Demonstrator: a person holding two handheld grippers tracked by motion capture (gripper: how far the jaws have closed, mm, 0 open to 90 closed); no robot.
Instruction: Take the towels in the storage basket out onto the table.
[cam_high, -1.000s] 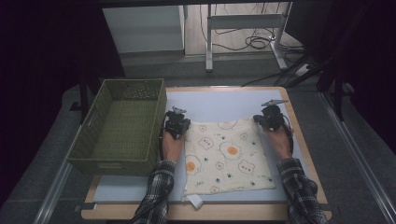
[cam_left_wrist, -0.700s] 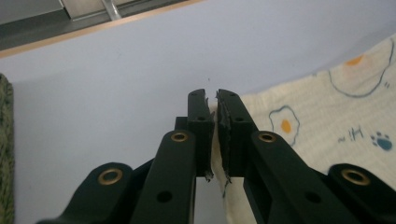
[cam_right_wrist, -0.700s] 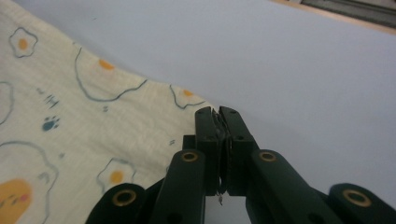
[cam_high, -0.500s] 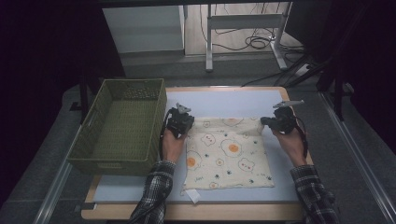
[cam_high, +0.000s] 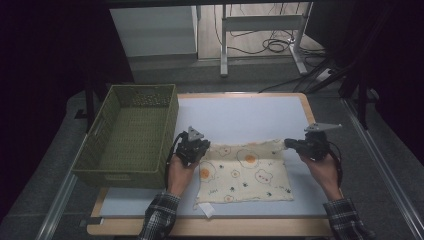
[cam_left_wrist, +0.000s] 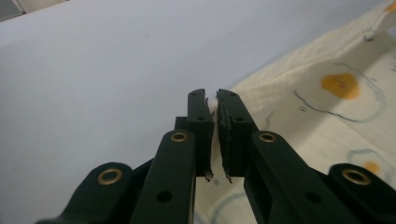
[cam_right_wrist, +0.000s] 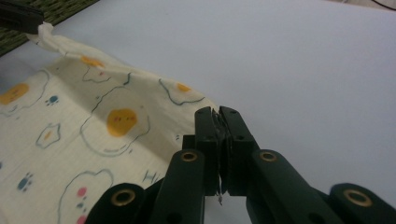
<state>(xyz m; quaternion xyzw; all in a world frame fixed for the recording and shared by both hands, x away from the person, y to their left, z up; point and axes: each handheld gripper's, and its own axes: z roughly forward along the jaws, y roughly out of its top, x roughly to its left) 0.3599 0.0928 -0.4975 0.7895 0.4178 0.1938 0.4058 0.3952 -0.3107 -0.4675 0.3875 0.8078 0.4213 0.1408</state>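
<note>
Cloth lies on table, right of the basket. Left gripper pinches its far corner nearest the basket; right gripper clamps the other far corner, edge lifted.

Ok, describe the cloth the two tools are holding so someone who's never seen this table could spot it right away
On the pale blue table top, look right of the green woven basket. The cloth lies near the front edge, its two far corners pinched by the left tool and the right tool. It is the only soft cream thing there, printed with fried eggs and small paw marks.
</note>
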